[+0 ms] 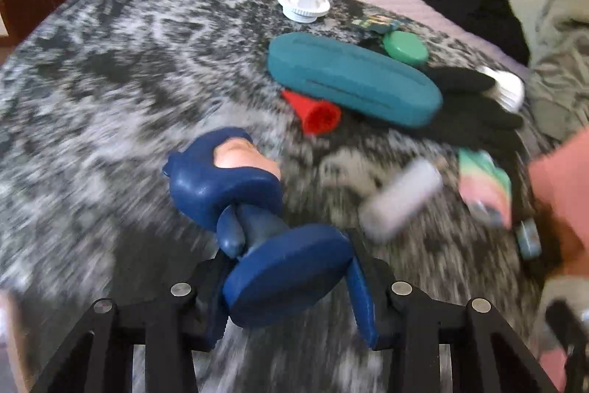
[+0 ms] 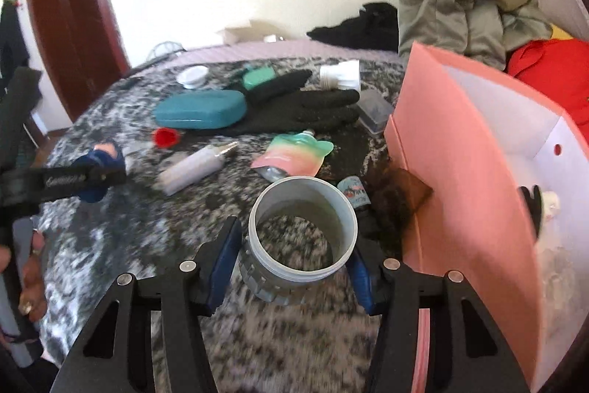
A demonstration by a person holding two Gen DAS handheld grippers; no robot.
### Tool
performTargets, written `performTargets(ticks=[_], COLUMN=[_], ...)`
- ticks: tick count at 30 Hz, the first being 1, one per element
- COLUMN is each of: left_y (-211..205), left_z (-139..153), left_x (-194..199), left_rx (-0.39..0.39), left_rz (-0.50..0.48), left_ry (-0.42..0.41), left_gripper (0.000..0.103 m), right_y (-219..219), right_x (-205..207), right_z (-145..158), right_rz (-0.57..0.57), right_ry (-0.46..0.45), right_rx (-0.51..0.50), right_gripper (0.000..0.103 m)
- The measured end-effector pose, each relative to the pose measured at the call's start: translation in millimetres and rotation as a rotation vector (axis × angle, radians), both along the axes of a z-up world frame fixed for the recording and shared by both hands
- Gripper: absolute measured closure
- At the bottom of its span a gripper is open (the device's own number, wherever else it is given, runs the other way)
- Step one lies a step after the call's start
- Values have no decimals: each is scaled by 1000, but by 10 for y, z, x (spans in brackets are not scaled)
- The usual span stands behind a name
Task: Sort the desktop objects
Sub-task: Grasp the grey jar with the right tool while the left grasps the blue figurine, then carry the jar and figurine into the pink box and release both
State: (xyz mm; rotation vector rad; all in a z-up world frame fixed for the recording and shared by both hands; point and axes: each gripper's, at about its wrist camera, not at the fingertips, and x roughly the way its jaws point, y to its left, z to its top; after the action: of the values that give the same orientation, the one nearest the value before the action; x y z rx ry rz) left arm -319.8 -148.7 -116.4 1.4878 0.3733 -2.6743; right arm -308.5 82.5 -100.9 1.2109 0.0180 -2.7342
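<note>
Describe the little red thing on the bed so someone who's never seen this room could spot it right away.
Start at the long teal case lying on the black-and-white speckled blanket. Just below its near left end lies a small red cone, tipped on its side with the open mouth showing. It is the only bright red item on the blanket; the pale tube beside it is longer and whitish.

Motion blur smears the tube [image 1: 401, 199] and pouch [image 1: 486, 185]; the pink bag [image 2: 460, 179] runs off frame.

Both wrist views look low and close across the blanket [image 1: 110, 69], sharing the teal case [image 2: 200, 109].
</note>
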Motion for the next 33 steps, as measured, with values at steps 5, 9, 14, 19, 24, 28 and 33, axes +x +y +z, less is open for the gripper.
performTargets(ticks=[5,9,14,19,24,28,33], left_y=[-36,-32,7,165,400,645,1012], left_z=[260,427,648,921,1203,1412,1628], left_x=[592,1005,1482,1881,2221,2420,2547], left_rx=[-21,-36,-44,-83,-104,-108,-115], left_rz=[-11,-9,-13,-34,-82,-135,-219], left_ry=[31,47,81,147,212,263,317], left_gripper=[57,57,57,57,57,57,57], right_y=[-3,-44,-107,-118,-26,115,396], right_x=[494,908,1398,1875,2271,2563,2874], right_z=[211,424,686,965,1187,1345,1532], right_rz=[2,15,43,64,59,40,-6], right_ry=[9,40,84,141,188,224,272], right_rx=[-30,-34,-34,-32,-38,-47,-58], right_gripper=[46,46,46,46,46,46,46])
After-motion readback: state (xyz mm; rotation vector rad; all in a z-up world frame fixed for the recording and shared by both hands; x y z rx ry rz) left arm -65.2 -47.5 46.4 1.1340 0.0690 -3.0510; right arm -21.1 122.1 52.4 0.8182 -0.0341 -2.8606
